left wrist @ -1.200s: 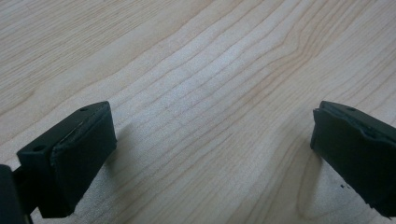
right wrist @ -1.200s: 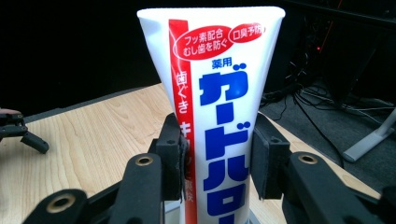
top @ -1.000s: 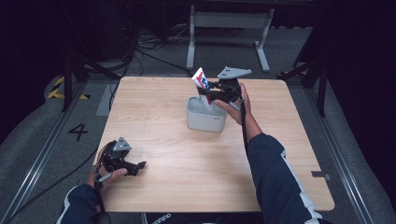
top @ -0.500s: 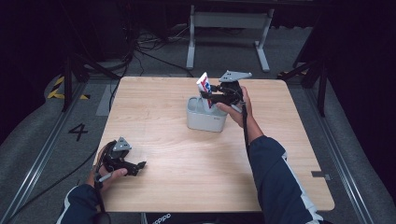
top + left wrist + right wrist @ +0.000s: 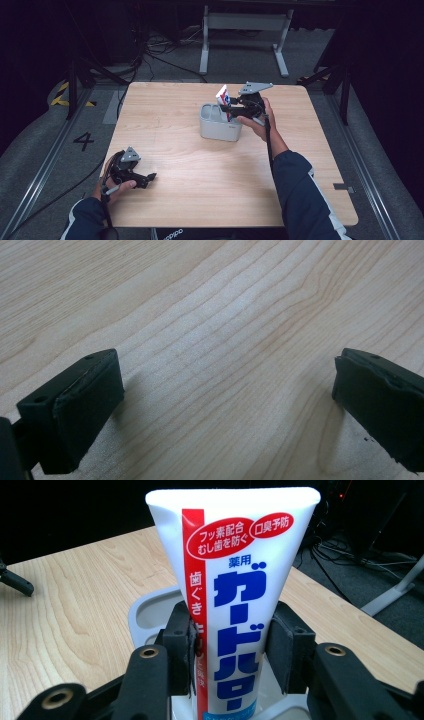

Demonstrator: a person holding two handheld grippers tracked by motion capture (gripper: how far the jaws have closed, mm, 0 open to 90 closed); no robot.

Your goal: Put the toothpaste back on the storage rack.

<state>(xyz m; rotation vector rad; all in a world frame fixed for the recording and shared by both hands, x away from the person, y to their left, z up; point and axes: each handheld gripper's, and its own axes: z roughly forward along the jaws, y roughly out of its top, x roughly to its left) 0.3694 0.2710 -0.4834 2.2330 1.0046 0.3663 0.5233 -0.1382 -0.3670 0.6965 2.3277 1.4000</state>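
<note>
Toothpaste tube [image 5: 235, 605] stands upright in a grey holder [image 5: 220, 129] near the middle of the wooden surface [image 5: 200, 190], the right hand-held gripper [image 5: 235, 107] clamped on its sides. Left hand-held gripper [image 5: 145, 177] rests at the near left edge, well apart, jaws wide with nothing between

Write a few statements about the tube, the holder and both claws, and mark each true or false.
1. The right claw grips a white tube. True.
2. The tube lies flat on the table. False: it stands upright in the grey holder.
3. The left claw is open over bare wood. True.
4. The left claw holds the holder. False: it is near the table's front left corner, far from the holder.
</note>
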